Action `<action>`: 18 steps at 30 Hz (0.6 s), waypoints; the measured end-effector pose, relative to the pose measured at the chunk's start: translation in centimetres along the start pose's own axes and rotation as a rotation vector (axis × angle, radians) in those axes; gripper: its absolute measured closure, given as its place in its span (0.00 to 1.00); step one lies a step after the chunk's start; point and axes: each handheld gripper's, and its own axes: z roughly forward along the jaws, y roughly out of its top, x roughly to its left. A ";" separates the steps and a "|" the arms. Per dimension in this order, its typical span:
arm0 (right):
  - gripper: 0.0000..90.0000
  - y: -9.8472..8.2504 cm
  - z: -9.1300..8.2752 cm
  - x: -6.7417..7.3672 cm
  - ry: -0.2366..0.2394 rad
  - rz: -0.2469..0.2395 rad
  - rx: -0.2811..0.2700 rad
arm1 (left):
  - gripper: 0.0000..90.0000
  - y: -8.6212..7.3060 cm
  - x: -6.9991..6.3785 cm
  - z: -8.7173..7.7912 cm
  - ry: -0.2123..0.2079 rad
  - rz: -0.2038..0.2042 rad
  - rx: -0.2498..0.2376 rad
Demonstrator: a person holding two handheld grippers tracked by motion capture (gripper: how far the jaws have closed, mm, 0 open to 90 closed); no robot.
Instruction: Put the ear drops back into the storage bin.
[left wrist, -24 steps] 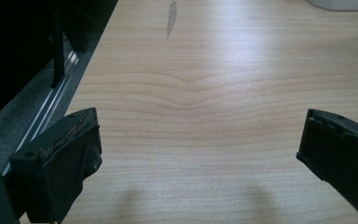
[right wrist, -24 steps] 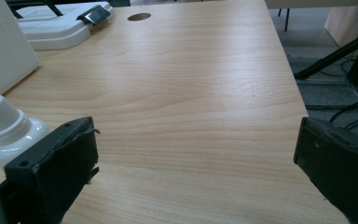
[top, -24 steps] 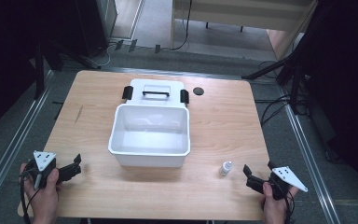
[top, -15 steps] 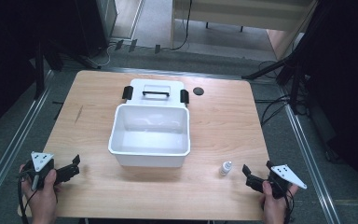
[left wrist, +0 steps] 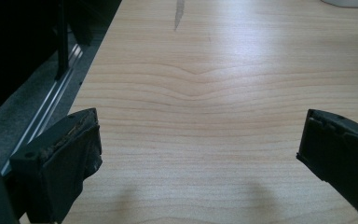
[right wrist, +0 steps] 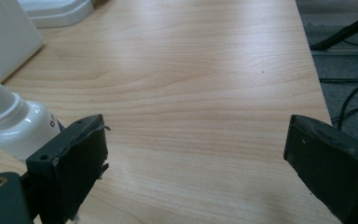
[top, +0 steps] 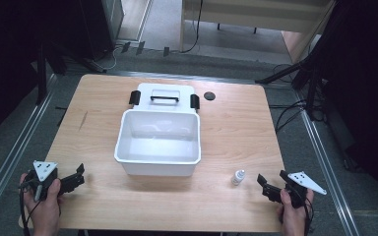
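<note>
Near the right front corner of the bench (top: 236, 123): small white bottle (top: 238, 176), standing upright, just left of the right gripper (top: 267, 186) and a little off the near right corner of the white bin (top: 158, 166). Shows up at the left edge of the right gripper view too (right wrist: 16, 128), tucked partly behind the left jaw, ribbed cap on top, some dark print on the side too cut off to read.

Right gripper: jaws spread wide, nothing between them, only bare wood. Left gripper (top: 74, 179) way over at the near left corner, jaws also wide apart and empty, pointing across plain bench.

Handling guess: looks like a light plastic dropper-type bottle, rigid enough not to crush but smooth and round, so probably slippery and very easy to knock over with a sideways bump. Narrow base, tall for its width, so tippy. Best bet seems to be pinching the body across its middle, below the cap, jaws level and square to it. Grabbing the ribbed cap would give more grip but less to hold, and could let the body swing. Can't tell whether anything is inside, so weight stays a guess; treat as near weightless either way.

Worth noting: bottle sits outside the jaws right now, off to one side, so needs a shift left before closing. Bin open and empty-looking, lid (top: 164, 95) lying flat behind it on the far side.
</note>
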 end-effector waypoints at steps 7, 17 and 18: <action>0.07 1.5 -1.1 0.3 0.020 -0.057 0.068 | 0.00 0.0 -0.2 0.0 0.006 0.013 0.003; 0.14 4.6 -1.0 2.0 0.015 -0.208 0.347 | 0.00 0.0 -0.2 0.0 0.010 0.018 0.005; 0.14 4.9 -0.9 2.2 0.013 -0.223 0.386 | 0.00 0.0 -0.2 0.0 0.009 0.017 0.005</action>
